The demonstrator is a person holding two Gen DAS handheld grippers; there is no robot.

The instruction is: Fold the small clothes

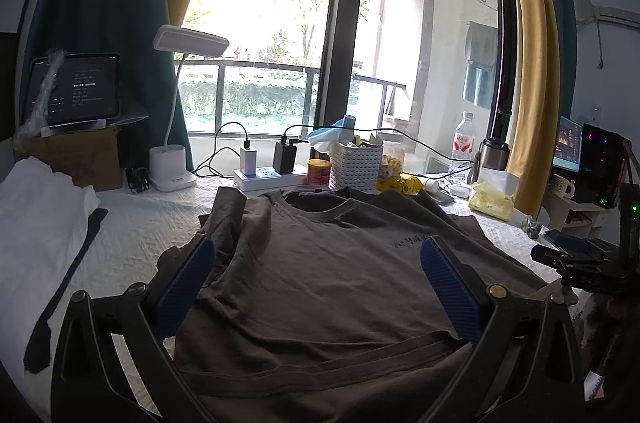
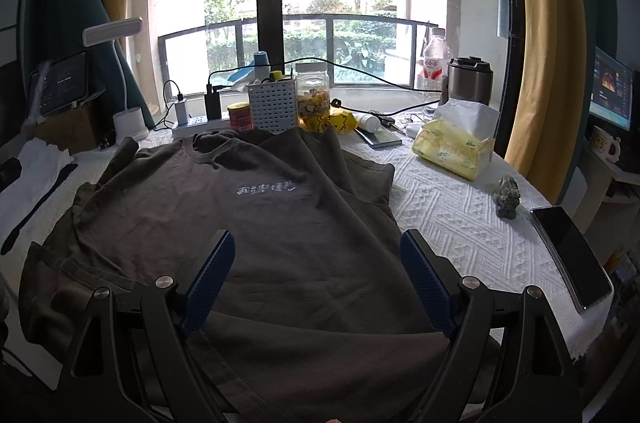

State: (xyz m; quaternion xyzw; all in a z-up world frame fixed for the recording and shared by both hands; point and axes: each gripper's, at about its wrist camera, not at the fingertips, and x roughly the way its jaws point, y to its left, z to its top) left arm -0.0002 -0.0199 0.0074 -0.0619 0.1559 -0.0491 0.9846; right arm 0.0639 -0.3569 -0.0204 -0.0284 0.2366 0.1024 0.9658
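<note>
A dark brown T-shirt [image 1: 320,275] lies front up on the white textured tablecloth [image 1: 132,235], collar toward the window, small white lettering on its chest. It also shows in the right wrist view [image 2: 256,223], with its right sleeve bunched up. My left gripper [image 1: 318,253] is open, its blue pads spread wide over the shirt's lower half. My right gripper [image 2: 318,245] is open too, above the shirt's lower right part. Neither holds cloth. The right gripper's body [image 1: 580,263] shows at the right edge of the left wrist view.
White folded cloth [image 1: 36,223] and a dark strip lie at the left. Along the window stand a lamp [image 1: 172,167], power strip [image 1: 264,179], white basket [image 2: 272,107], jar [image 2: 314,99], bottles and a tissue pack [image 2: 452,147]. A phone [image 2: 572,255] and figurine [image 2: 507,197] lie right.
</note>
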